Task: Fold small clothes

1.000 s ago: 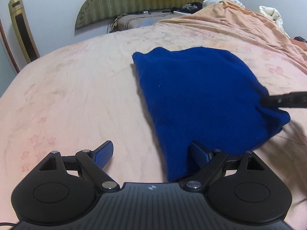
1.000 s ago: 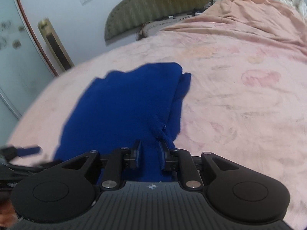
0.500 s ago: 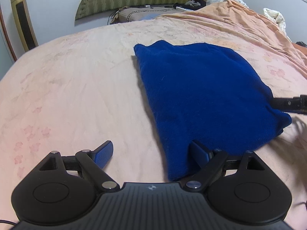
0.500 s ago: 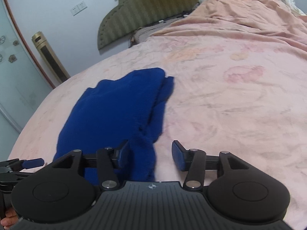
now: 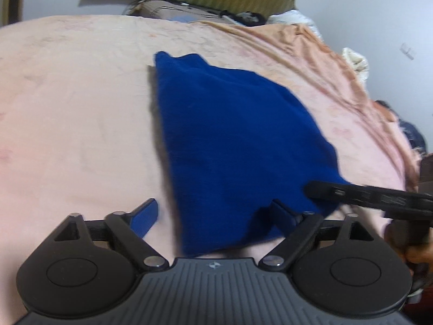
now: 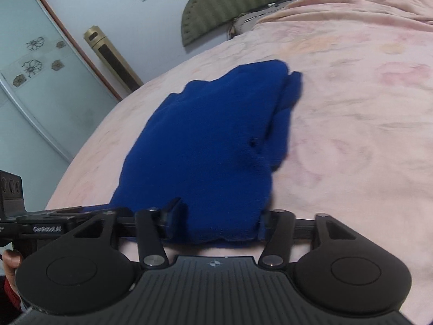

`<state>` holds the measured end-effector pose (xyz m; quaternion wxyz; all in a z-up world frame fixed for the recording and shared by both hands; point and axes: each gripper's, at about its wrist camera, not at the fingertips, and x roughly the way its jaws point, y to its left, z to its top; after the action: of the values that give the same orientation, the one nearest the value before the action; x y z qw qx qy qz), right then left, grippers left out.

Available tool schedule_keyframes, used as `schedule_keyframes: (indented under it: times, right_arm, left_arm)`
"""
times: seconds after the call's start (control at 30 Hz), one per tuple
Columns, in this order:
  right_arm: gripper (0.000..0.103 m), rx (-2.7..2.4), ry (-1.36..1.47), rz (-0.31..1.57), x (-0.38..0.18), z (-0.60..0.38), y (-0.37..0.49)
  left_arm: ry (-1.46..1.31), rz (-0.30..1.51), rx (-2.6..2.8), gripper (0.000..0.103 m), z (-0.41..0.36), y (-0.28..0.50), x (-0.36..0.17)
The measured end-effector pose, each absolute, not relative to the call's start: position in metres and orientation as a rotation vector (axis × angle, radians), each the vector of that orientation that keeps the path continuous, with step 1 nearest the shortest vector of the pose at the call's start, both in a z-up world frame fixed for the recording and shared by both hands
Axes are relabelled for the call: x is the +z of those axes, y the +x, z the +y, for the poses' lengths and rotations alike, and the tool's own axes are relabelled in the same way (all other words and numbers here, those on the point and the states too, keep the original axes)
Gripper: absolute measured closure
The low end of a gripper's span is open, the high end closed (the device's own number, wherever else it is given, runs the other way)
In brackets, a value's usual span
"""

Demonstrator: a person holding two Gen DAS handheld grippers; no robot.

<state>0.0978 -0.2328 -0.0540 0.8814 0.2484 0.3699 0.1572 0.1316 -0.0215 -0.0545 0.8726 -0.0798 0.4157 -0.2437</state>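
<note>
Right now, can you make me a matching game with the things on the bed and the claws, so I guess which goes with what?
Column one:
1. blue garment
2. bedsheet
3. left claw
4. headboard

Column two:
A. olive green with stripes, against the wall
B. pink, spread under everything
C. open, straddling the near left corner of the cloth
D. folded, lying on the bed

Pairs: 1-D, 2-B, 3-C, 4-A
</note>
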Motion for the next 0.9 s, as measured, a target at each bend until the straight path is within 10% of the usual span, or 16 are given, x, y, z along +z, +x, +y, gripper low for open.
schedule_keyframes:
  times: [0.07,0.13,0.37,0.6,0.77,0.9]
  right_arm:
    - [0.078,0.317,0.584,0.780,-0.058,-0.238,0.102]
    - [0.080,0.313,0.643,0.782,-0.061,-0.242,0.102]
    - [0.083,0.391,0.682,0.761,-0.045,-0.234,0.092]
    - [0.069,0.264,0.496,0.804,-0.043,-0.221,0.080]
    - [0.064,0.129,0.311,0.717,-0.023,-0.209,0.057]
    - [0.057,0.100,0.200,0.732,-0.030,-0.192,0.059]
  left_arm:
    - [-0.170,0.880,-0.516,0.074,-0.022,0.132,-0.055]
    - [-0.203,0.890,-0.512,0.090,-0.016,0.135,-0.055]
    - [-0.294,0.834,-0.496,0.093,0.005,0.125,-0.042]
    - [-0.084,0.833,-0.406,0.084,-0.014,0.112,-0.038]
    - [0.083,0.730,-0.296,0.029,-0.027,0.091,-0.030]
    - [0.164,0.719,-0.266,0.029,-0.041,0.083,-0.038]
